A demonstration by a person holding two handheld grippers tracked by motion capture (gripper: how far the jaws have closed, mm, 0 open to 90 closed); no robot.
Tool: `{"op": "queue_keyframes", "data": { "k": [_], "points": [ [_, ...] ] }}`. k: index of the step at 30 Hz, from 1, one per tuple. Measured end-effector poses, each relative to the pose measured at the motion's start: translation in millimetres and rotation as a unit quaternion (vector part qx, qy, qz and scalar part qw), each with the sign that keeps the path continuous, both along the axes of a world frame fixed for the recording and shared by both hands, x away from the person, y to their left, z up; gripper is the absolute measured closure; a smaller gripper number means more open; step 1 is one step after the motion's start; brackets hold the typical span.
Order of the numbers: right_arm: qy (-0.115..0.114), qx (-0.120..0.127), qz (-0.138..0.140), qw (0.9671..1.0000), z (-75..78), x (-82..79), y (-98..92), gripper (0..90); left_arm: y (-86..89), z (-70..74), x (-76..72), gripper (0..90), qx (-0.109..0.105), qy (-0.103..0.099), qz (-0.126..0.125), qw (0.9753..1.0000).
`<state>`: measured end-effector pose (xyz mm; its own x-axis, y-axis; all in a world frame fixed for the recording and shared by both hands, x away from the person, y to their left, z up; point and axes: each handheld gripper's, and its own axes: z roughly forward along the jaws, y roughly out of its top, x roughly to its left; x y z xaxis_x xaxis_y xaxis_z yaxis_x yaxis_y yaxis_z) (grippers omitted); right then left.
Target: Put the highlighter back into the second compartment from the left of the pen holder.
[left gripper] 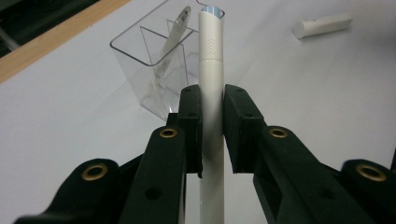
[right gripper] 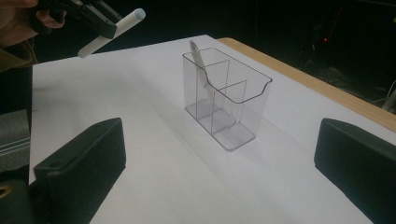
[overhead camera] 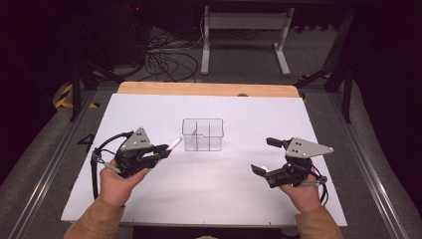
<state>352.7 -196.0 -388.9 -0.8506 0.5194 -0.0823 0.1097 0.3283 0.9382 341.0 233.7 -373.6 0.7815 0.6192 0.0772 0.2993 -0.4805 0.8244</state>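
White pen [left gripper: 211,70], a smooth matte cylinder, sits clamped between the blocky black jaws of the left gripper [left gripper: 212,112], raised off the table just left of the clear holder [overhead camera: 202,134]. That holder is a glossy plastic box with thin dividing walls, and another slim pen [right gripper: 200,63] leans tilted in one far compartment. A short white cap [left gripper: 322,25] lies on the pale table sheet [overhead camera: 209,194]. At the right, the right gripper [overhead camera: 268,155] has its jaws wide apart, holding nothing.
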Motion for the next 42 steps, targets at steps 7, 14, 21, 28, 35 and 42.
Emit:
{"op": "queue_keyframes", "data": {
  "k": [7, 14, 21, 28, 35, 42],
  "points": [
    [0.0, 0.0, 0.0, 1.0, 0.1, -0.2, -0.2, 2.2, 0.2, 7.6, 7.4, 77.8, -0.037, -0.012, -0.003, 0.9993],
    [0.0, 0.002, 0.0, 1.0, 0.1, 0.1, -0.9, 2.2, -5.3, 13.4, 19.0, 77.8, -0.063, -0.013, -0.007, 0.9979],
    [0.002, 0.002, 0.001, 1.0, -0.1, 0.3, -1.0, 2.2, -12.2, 23.7, 28.3, 77.9, -0.07, -0.028, -0.003, 0.9971],
    [0.003, 0.003, 0.001, 1.0, 0.0, 0.5, -1.6, 2.2, -17.0, 31.9, 40.2, 77.8, -0.072, -0.041, 0.006, 0.9966],
    [0.004, 0.005, 0.001, 1.0, -0.5, 1.2, -1.9, 2.2, -25.1, 38.0, 52.7, 77.8, -0.071, -0.048, 0.003, 0.9964],
    [0.005, 0.004, 0.004, 1.0, -0.8, 1.2, -0.4, 2.2, -37.5, 40.8, 67.9, 77.8, -0.064, -0.067, -0.002, 0.9957]
  ]
}}
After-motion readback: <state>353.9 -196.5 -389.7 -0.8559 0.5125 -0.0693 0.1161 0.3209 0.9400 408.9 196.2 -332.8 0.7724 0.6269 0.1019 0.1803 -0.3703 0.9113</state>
